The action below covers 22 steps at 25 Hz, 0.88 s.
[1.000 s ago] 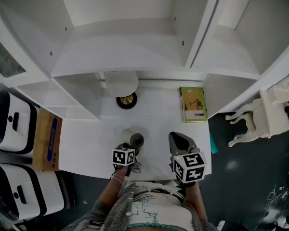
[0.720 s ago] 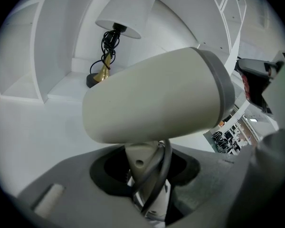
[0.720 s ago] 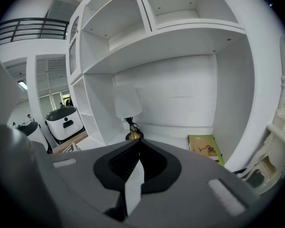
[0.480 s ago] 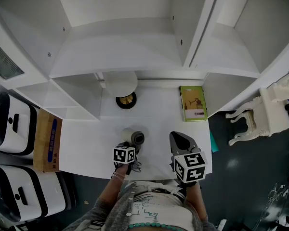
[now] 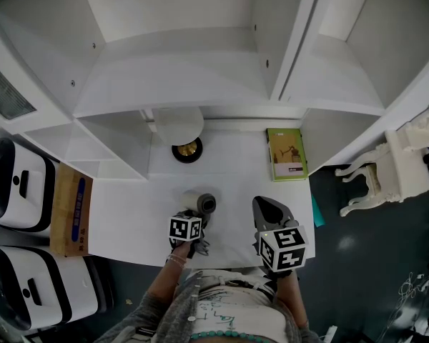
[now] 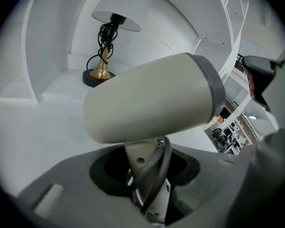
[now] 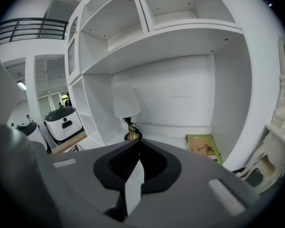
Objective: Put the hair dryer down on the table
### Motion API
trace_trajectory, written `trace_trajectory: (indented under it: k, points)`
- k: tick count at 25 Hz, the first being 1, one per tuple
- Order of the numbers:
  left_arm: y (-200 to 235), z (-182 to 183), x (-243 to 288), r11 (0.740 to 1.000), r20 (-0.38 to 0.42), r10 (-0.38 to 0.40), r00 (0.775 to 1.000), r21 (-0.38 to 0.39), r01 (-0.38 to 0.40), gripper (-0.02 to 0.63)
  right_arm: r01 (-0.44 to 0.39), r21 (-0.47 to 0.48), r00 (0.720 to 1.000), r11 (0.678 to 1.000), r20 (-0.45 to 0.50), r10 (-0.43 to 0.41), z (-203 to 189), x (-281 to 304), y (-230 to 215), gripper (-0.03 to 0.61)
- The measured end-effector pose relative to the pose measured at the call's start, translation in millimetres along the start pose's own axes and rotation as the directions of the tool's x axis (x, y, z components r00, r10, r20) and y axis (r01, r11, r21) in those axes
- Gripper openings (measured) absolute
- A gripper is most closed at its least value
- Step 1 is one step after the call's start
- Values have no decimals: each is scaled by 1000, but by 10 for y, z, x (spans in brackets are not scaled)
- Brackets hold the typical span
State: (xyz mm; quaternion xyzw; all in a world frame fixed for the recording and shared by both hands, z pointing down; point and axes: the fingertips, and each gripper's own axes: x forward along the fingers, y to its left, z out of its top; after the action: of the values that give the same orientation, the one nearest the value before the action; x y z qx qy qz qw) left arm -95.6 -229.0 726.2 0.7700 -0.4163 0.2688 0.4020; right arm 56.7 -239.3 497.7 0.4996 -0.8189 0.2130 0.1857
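A beige hair dryer (image 5: 198,203) with a grey nozzle end stands over the white table (image 5: 129,213) near its front edge. My left gripper (image 5: 194,216) is shut on the handle, with the dark cord wound round it. In the left gripper view the hair dryer's body (image 6: 152,96) lies crosswise above the left gripper (image 6: 145,172) and points right. I cannot tell whether it touches the table. My right gripper (image 5: 262,203) hovers to the right of it, shut and empty; in its own view the right gripper (image 7: 137,144) has its jaws pressed together.
A lamp (image 5: 180,127) with a white shade and gold base stands at the back of the table, under the white shelves (image 5: 200,63). A green book (image 5: 287,153) lies at the back right. A cardboard box (image 5: 70,207) and white machines (image 5: 14,184) are on the left, a white chair (image 5: 386,170) on the right.
The left gripper and the hair dryer have edged slightly forward over the table. The right gripper has barely moved.
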Motion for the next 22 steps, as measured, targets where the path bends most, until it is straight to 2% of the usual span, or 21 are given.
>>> trace_trajectory:
  k: [17, 22]
  points:
    - [36, -55, 150, 1000, -48, 15, 999, 22, -14, 173, 19, 5, 1000, 1000, 4, -19, -38, -92, -37, 28]
    - [0, -63, 185, 999, -67, 17, 998, 51, -14, 175, 23, 8, 1000, 1000, 5, -23, -60, -131, -34, 29]
